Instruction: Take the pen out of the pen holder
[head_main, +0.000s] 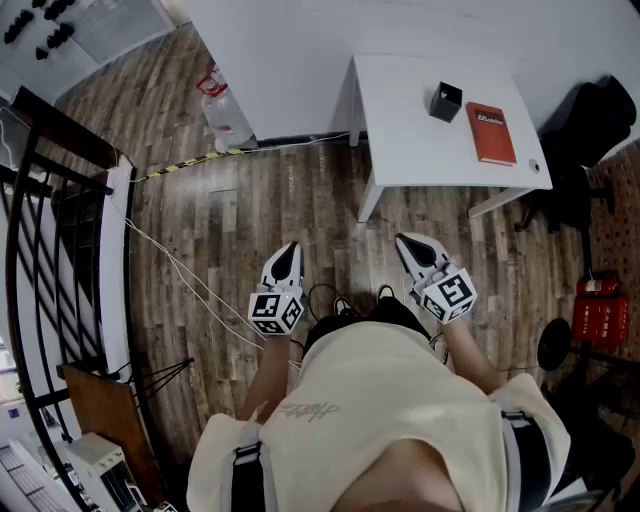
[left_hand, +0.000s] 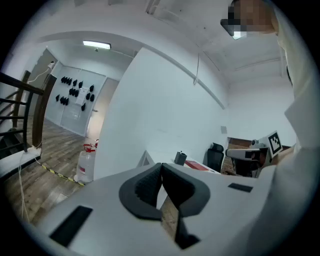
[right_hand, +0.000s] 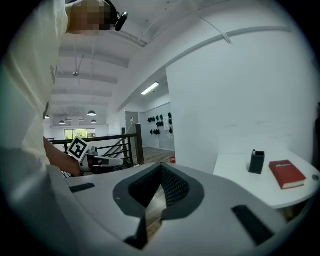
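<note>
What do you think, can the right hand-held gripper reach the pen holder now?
Probably not yet. The right hand-held gripper is over the floor, short of the table, and the pen holder sits toward its far side. Nothing blocks the way.

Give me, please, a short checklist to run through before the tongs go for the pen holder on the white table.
1. Black square pen holder upright on the white table: ok.
2. Pen showing in the holder: cannot tell, too small to make out.
3. Left tongs open for a grasp: not ok, shut and empty.
4. Right tongs open for a grasp: not ok, shut and empty.
5. Tongs near the holder: not ok, both are over the wooden floor, short of the table.
6. Red book clear of the holder: ok, it lies apart beside it.
</note>
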